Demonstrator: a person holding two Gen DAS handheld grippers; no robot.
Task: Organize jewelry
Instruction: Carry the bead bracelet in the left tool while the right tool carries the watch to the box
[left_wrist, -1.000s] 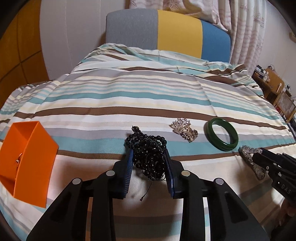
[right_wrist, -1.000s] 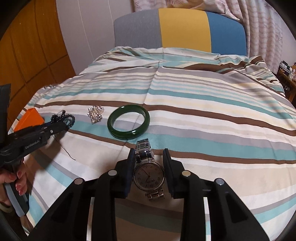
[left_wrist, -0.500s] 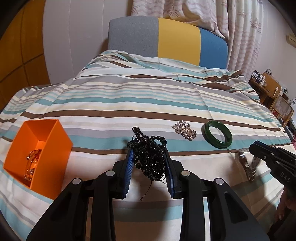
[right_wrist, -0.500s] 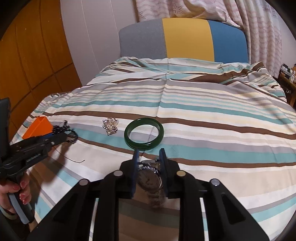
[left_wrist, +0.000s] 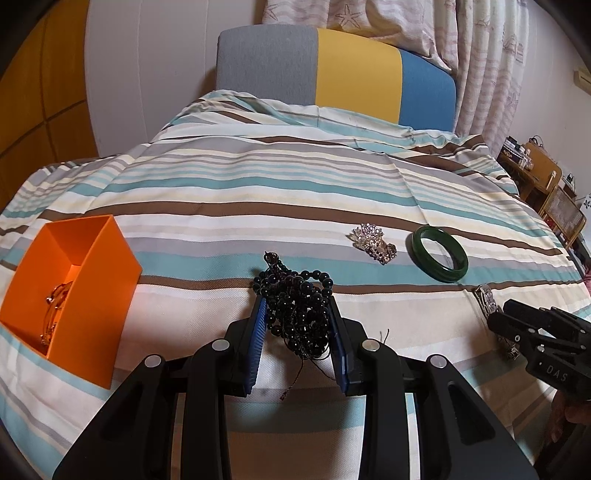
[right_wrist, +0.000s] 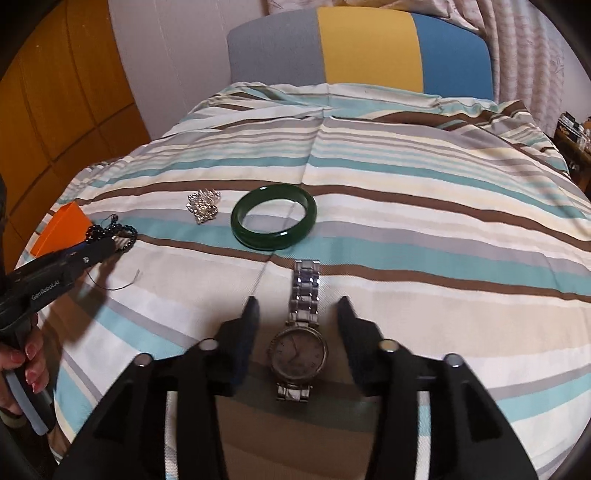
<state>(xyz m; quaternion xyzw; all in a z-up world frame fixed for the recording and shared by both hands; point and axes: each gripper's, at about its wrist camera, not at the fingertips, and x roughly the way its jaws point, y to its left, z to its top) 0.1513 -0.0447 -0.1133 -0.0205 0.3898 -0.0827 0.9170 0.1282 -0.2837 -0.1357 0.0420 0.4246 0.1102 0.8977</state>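
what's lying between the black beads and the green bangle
A silver brooch lies on the striped cover between the black beads and the green bangle; both wrist views show it.

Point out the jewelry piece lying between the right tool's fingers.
The silver watch, face up between the opening right tool; the green bangle lies beyond.

I take the headboard (left_wrist: 334, 72) as my landmark: a padded panel in three upright bands, grey, yellow and blue. In front of it I see a bed under a striped cover (left_wrist: 280, 184) in teal, brown, cream and grey, rumpled where it meets the headboard. Behind the headboard stands a plain white wall (left_wrist: 147, 66). Left of it I see orange-brown wooden panelling (right_wrist: 55, 103). Above and right of it hang pale curtains (left_wrist: 491, 66) printed with starfish. Further right of the headboard, past the bed's edge, stands cluttered wooden furniture (left_wrist: 543, 184).
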